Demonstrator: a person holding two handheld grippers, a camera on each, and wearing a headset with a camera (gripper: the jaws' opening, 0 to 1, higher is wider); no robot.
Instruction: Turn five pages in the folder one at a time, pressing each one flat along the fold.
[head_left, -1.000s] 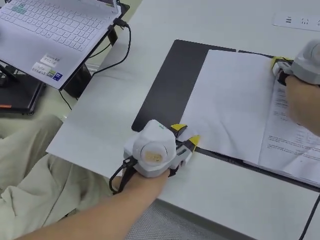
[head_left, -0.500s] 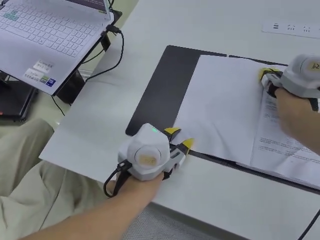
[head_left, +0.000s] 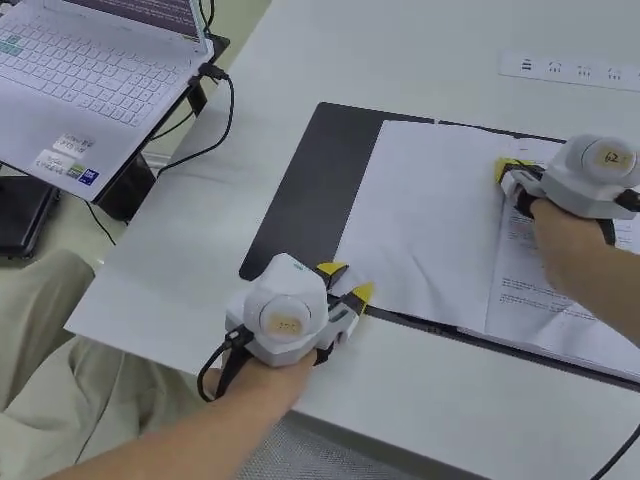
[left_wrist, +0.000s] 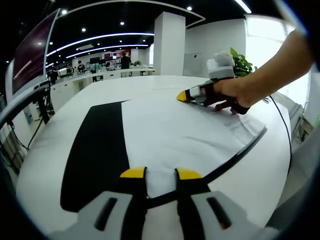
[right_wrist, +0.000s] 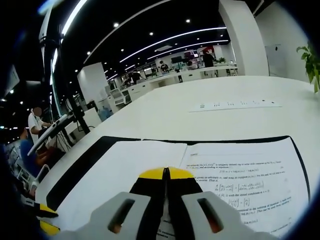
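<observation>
folder (head_left: 300, 190) lies open on the white table (head_left: 400, 60); with the left gripper (head_left: 346, 280) unclenched at the near corner of the turned page (head_left: 430, 220), we should run the right gripper (head_left: 508, 172), jaws clenched on nothing, straight down the fold (head_left: 494, 270), pressing evenly so the sheet doesn't ripple

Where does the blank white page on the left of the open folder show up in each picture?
Head view: the blank page lies at centre.
Left gripper view: the blank page spreads across the middle.
Right gripper view: the blank page sits lower left.
Shared landmark: the black folder cover, a dark band beside the page's outer edge in every view.
</observation>
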